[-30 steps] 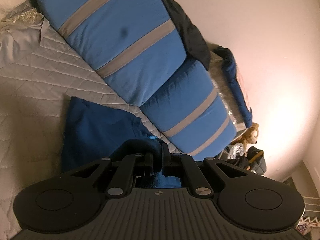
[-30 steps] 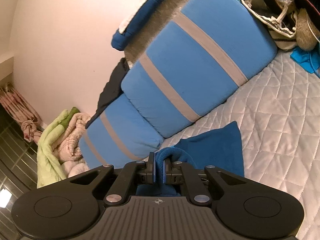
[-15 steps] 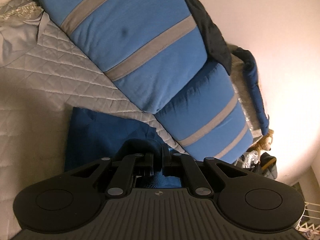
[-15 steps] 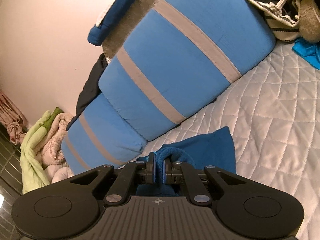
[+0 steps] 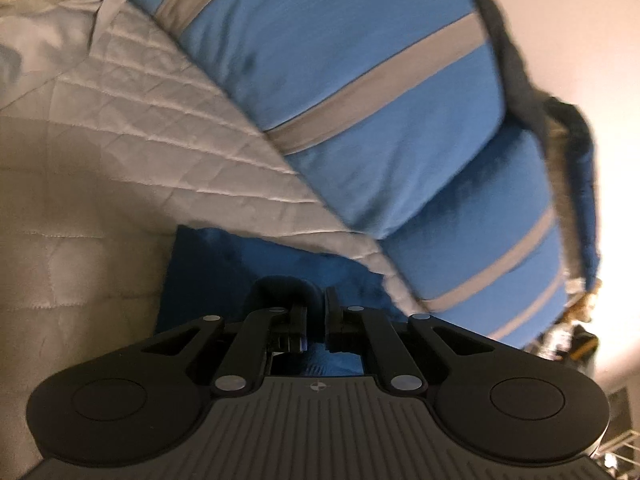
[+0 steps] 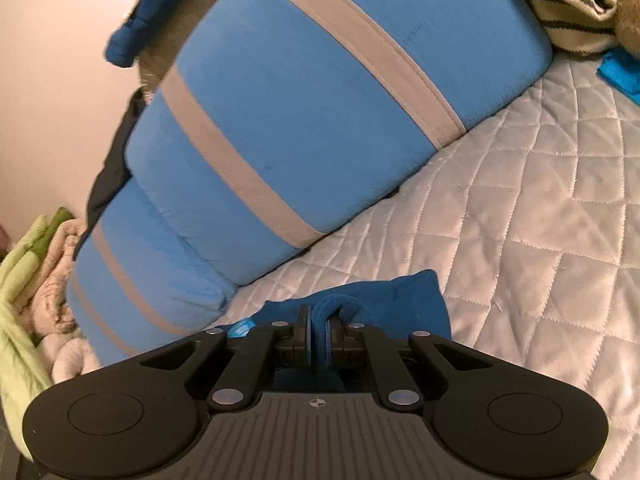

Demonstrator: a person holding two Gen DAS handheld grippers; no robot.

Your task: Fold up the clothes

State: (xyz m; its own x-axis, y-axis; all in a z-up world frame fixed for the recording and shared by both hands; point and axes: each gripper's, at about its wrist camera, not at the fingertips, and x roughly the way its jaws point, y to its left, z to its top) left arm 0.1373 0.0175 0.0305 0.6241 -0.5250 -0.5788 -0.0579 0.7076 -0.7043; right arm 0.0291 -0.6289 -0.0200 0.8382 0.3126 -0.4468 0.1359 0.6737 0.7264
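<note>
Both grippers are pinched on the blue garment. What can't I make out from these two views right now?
- Left wrist: blue garment, near part hidden under left gripper.
- Right wrist: garment's near part hidden by right gripper.
- Both views motion-blurred; garment type unclear.
- Right wrist: striped bag cut off by the top edge.

The blue cloth [image 5: 256, 268] is soft and dark blue, and it lies mostly flat on the bed right in front of the left gripper [image 5: 316, 316], with one bunched-up bit pinched between its fingers. In the other view, the same blue cloth [image 6: 404, 296] spreads out just ahead of the right gripper [image 6: 319, 330]. A thick rolled edge of it is squeezed tight between that gripper's two fingers.
</note>
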